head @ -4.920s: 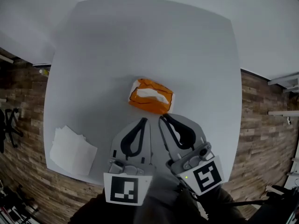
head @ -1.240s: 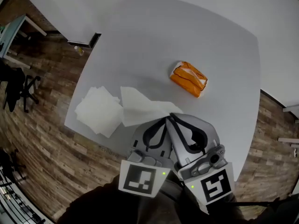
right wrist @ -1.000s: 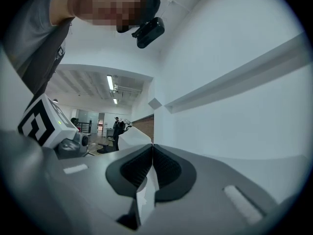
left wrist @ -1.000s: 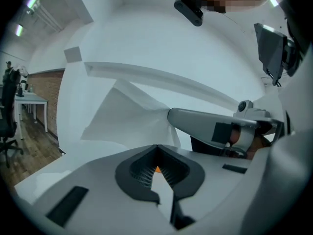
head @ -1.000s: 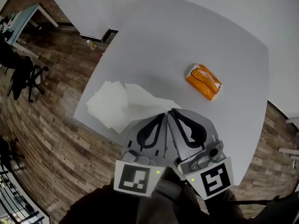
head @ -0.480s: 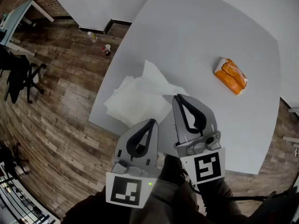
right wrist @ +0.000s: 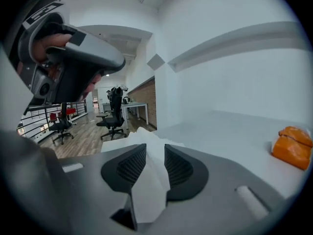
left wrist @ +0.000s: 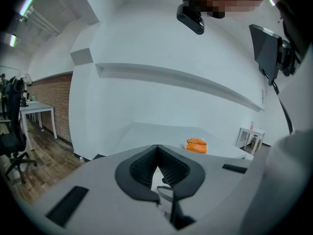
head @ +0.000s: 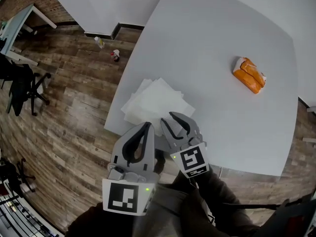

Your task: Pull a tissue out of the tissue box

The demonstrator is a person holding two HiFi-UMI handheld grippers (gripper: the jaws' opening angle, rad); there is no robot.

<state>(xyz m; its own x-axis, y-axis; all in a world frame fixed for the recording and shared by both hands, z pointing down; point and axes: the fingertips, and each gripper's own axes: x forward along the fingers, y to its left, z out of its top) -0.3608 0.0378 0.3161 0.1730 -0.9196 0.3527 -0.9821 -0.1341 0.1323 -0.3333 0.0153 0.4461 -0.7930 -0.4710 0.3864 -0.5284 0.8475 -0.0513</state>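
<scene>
Right gripper (head: 170,118) first: its jaws have just been opening, and they now stand about halfway apart. The thin white paper tissue (right wrist: 149,190) lies loose in the gap (right wrist: 155,155), and the pads aren't pinching it. Half a second back that gripper was higher and further out over the table, with the tissue puffed up in a peak off its tips. Now it's down low by the near edge and the sheet has gone flat. The left gripper (head: 147,126) is just beside it at 9 o'clock, with its jaws closed tip to tip and nothing in them (left wrist: 157,148). Before, it hung further back towards the person.

Touching the right jaw tips, at about 11 o'clock in the head view, is the messy stack of flat white tissues (head: 148,100). It sits right on the edge of the big white table (head: 222,43). From above I can't tell the new sheet from the rest of the pile.

The orange soft-pack tissue box (head: 249,75) is way off at 2 o'clock from the grippers, near the table's right edge. Its long axis runs roughly 10 to 4 o'clock, with the seam along its top facing up. A bit of white shows at the 10 o'clock end. Around five seconds ago both grippers were right up against it.
</scene>
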